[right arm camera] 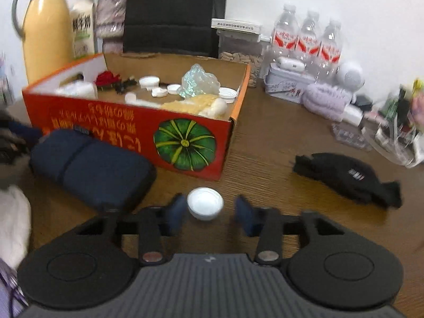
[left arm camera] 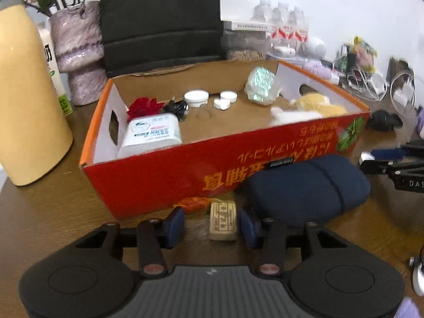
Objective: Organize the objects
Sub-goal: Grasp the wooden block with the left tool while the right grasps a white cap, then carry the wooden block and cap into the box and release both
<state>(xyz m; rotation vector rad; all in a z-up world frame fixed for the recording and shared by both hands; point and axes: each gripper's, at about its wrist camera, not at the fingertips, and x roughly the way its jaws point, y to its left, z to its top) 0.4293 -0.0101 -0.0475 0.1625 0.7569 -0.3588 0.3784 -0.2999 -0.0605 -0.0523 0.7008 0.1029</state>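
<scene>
A red cardboard box [left arm camera: 164, 175] stands on the brown table and holds a wipes pack [left arm camera: 151, 132], a red flower [left arm camera: 144, 107], white lids [left arm camera: 196, 96], a shiny wrapped lump [left arm camera: 261, 86] and a plush toy [left arm camera: 315, 107]. My left gripper [left arm camera: 212, 224] is open, its fingers on either side of a small beige block [left arm camera: 223, 221] with an orange tassel, lying on the table before the box. My right gripper [right arm camera: 210, 213] is open around a white cap [right arm camera: 205, 203] on the table. The box also shows in the right wrist view [right arm camera: 127, 122].
A navy case [left arm camera: 307, 188] leans against the box front, seen also in the right wrist view [right arm camera: 90, 167]. A yellow flask [left arm camera: 26, 100] and a vase [left arm camera: 79, 53] stand left. A black cloth [right arm camera: 349, 175], water bottles [right arm camera: 307, 39], a tin and clutter lie right.
</scene>
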